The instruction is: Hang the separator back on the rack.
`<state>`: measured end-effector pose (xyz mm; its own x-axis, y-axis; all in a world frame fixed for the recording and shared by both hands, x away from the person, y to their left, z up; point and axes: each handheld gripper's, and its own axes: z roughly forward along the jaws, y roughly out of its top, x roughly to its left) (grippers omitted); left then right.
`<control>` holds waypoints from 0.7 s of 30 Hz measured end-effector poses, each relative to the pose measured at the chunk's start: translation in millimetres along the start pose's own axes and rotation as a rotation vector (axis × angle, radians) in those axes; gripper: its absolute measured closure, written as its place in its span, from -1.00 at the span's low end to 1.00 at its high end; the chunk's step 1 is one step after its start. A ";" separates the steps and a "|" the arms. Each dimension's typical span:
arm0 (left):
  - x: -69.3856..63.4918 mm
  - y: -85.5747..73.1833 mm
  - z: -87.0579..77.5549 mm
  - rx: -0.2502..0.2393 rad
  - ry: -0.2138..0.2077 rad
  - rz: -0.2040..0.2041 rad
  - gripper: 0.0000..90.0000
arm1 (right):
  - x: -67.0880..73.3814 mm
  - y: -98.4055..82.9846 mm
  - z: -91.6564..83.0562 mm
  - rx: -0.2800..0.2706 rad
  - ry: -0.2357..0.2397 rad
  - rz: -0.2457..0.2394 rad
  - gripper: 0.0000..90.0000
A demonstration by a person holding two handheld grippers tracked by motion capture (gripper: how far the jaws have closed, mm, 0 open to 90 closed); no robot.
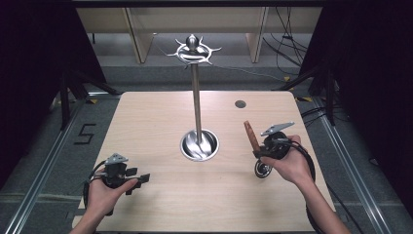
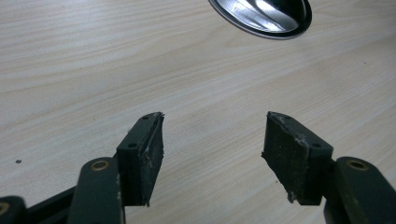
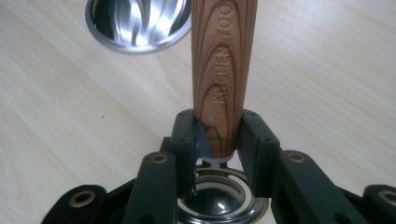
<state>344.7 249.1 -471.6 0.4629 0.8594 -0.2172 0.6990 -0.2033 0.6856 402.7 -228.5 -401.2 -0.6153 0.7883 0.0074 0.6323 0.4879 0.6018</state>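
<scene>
Right gripper (image 1: pixel 260 146) clamped low on the wooden-handled utensil (image 1: pixel 251 135), right of the hook stand (image 1: pixel 197 100) — lift level, likely toward its hooks; left gripper (image 1: pixel 139 179) wide open, empty.

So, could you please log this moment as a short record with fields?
surface: wooden table
stand: metal pole stand with hooks, upright on round base mid-table
left gripper: jaws open, holding nothing, just above the table
right gripper: jaws shut on wooden handle
held item: kitchen utensil, wooden handle stamped KITCHEN TOO..., metal end low by the table
</scene>
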 end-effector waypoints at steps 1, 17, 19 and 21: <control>0.1 0.1 -0.1 0.003 0.000 0.000 -0.18 | 0.5 0.9 -1.5 -0.009 0.000 0.008 0.55; -0.3 0.0 0.1 -0.004 -0.002 -0.004 -0.18 | 3.5 9.2 -15.4 -0.160 0.022 0.015 0.55; -0.1 0.0 0.2 -0.002 0.001 -0.002 -0.18 | 3.5 9.0 -14.6 -0.191 0.011 0.008 0.55; -0.1 0.1 0.1 0.000 0.000 -0.002 -0.18 | 2.4 10.8 -17.9 -0.208 0.020 -0.010 0.55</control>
<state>344.8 248.9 -471.6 0.4614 0.8599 -0.2185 0.6998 -0.2013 0.6854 399.7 -228.1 -380.3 -0.6317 0.7750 0.0150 0.5165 0.4064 0.7537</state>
